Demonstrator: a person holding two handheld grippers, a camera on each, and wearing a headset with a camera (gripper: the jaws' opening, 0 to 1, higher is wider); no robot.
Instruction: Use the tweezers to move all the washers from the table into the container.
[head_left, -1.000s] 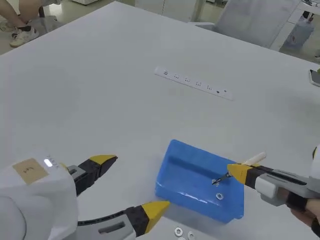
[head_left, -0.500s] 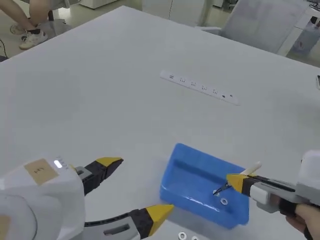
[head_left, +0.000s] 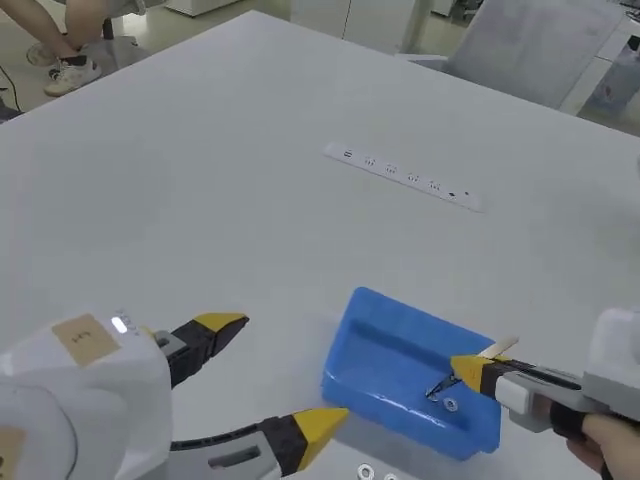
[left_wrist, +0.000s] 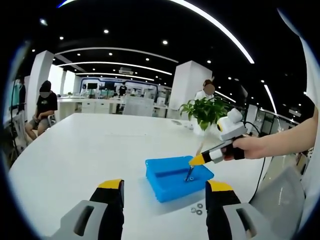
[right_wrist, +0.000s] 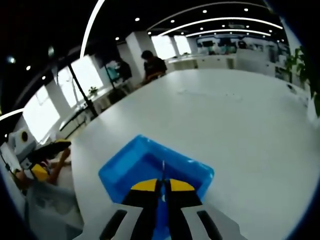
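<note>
Left gripper: the left gripper (head_left: 270, 375) is seen at the lower left of the head view, jaws spread wide, nothing between them. In its own view (left_wrist: 165, 187) the two yellow-tipped jaws rise from the bottom edge with a broad gap.

Right gripper: the right gripper (head_left: 466, 372) is seen at the lower right of the head view, jaws closed on the tweezers (head_left: 441, 384). In its own view (right_wrist: 162, 185) the yellow tips are pressed together, and the tweezers (right_wrist: 163, 169) run forward as a thin line. In the left gripper view it (left_wrist: 198, 160) enters from the right, held by a hand (left_wrist: 246, 147).

Tweezers: the points are angled down inside the container (head_left: 400, 312). Whether anything is pinched in them cannot be told.

Container: a blue, shallow, rectangular container is noted at lower centre of the head view, resting on the surface (head_left: 200, 200). It lies ahead of the open jaws in the left gripper view (left_wrist: 162, 187) and directly ahead of the closed jaws in the right gripper view (right_wrist: 127, 167).

Washer inside: one washer (head_left: 451, 405) lies on the container floor, just beside the tweezer points.

Washers outside: loose washers (head_left: 366, 471) lie on the surface at the bottom edge of the head view, near the container's near side. They are also seen in the left gripper view (left_wrist: 196, 209).

Other: a white power strip (head_left: 405, 178) lies on the surface at upper centre, well apart from the container.
</note>
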